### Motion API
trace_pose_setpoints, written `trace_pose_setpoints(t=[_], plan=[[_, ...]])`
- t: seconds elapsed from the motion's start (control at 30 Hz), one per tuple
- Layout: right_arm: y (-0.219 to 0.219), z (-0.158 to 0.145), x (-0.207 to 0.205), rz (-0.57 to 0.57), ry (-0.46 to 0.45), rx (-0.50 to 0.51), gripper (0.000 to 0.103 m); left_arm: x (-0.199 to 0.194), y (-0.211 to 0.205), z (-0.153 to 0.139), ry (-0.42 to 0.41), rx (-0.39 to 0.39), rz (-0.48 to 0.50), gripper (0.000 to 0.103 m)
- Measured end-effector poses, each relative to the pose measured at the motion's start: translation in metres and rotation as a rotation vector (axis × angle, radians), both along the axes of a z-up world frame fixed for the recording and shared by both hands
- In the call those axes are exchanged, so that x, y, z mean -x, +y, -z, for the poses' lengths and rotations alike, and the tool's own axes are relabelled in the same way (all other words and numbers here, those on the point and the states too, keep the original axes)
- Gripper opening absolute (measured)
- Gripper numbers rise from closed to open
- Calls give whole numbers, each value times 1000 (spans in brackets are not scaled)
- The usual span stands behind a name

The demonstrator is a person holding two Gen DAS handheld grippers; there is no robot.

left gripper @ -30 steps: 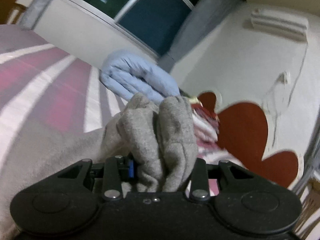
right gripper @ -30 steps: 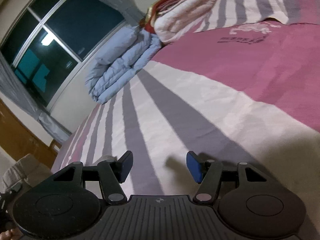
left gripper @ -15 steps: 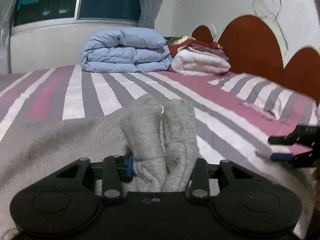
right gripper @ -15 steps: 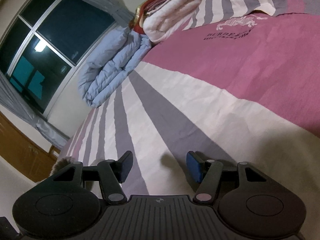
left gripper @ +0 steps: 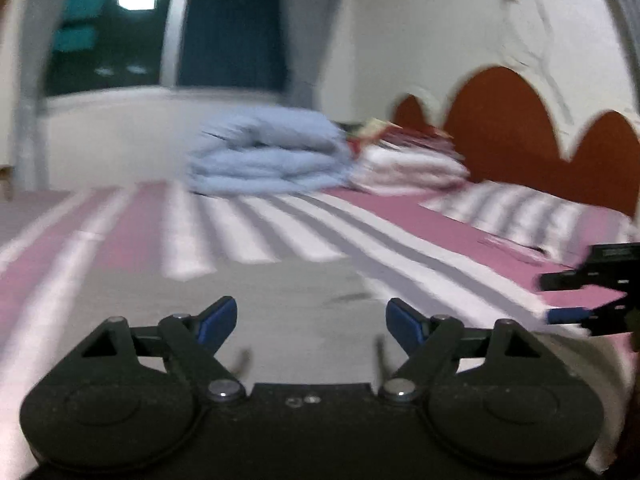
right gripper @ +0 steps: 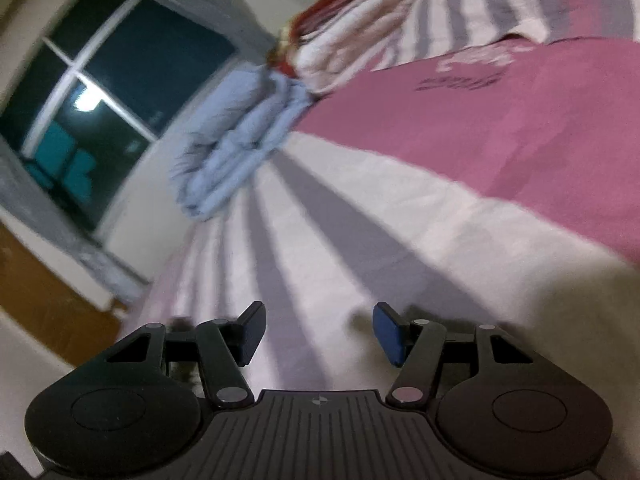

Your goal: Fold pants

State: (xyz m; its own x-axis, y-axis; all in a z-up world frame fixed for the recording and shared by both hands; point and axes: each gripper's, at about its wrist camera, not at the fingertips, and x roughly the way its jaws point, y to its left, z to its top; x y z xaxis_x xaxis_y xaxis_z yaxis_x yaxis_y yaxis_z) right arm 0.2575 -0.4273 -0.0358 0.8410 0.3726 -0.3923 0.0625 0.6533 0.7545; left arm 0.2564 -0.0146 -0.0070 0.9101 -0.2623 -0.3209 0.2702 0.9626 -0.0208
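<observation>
Just ahead of the left gripper (left gripper: pixel 311 322), between and beyond its spread fingers, the grey pants (left gripper: pixel 288 304) lie flat on the striped bed (left gripper: pixel 256 232); the frame is motion-blurred, so edges and creases of the cloth are hard to read. Left jaws stand wide apart with nothing between the blue pads (left gripper: pixel 218 318). Right gripper (right gripper: pixel 318 334) likewise spread wide and empty, hovering low over pale cloth at its tips; cannot tell whether that patch is pants or bed cover. In the left view the right gripper shows at the far right edge, off to the side of the pants, apart from them. Beyond both grippers, toward the headboard (left gripper: pixel 504 120): a folded blue duvet (left gripper: pixel 268 156) and a stack of linens (left gripper: pixel 404 160), well apart from the work. Judgement on progress: cloth appears laid down and smoothed into one flat panel, neither gripper holding it, so at least one fold looks placed. Outline of the panel not visible in full, so number of folds done is unclear. Likely remaining: check alignment, then a further fold if the panel is still long.
</observation>
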Motion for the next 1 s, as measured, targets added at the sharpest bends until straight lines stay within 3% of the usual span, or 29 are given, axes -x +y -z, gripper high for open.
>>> trace_pose_setpoints(t=[0.2,0.33,0.5,0.63,0.77,0.8,0.83,0.93,1.0], plan=[[68,-3,-8,-214,-49,-91,60,22,121,3,40,8,-344,75],[109,-4,-12,-312,-65,-142,60,40,164,15,61,35,-452,76],[139,1,-26,-343,-19,-137,60,52,179,31,101,81,-465,77],[156,7,-39,-337,2,-136,60,53,182,28,79,85,-449,81],[177,6,-58,-355,31,-66,57,52,182,35,101,84,-433,81],[181,2,-59,-350,28,-21,27,51,182,36,109,85,-426,81],[183,-3,-59,-346,18,19,19,52,180,38,113,82,-421,81],[167,-18,-50,-287,-62,24,19,53,175,38,106,57,-405,81],[154,-17,-50,-259,-63,18,19,53,173,39,107,41,-399,81]])
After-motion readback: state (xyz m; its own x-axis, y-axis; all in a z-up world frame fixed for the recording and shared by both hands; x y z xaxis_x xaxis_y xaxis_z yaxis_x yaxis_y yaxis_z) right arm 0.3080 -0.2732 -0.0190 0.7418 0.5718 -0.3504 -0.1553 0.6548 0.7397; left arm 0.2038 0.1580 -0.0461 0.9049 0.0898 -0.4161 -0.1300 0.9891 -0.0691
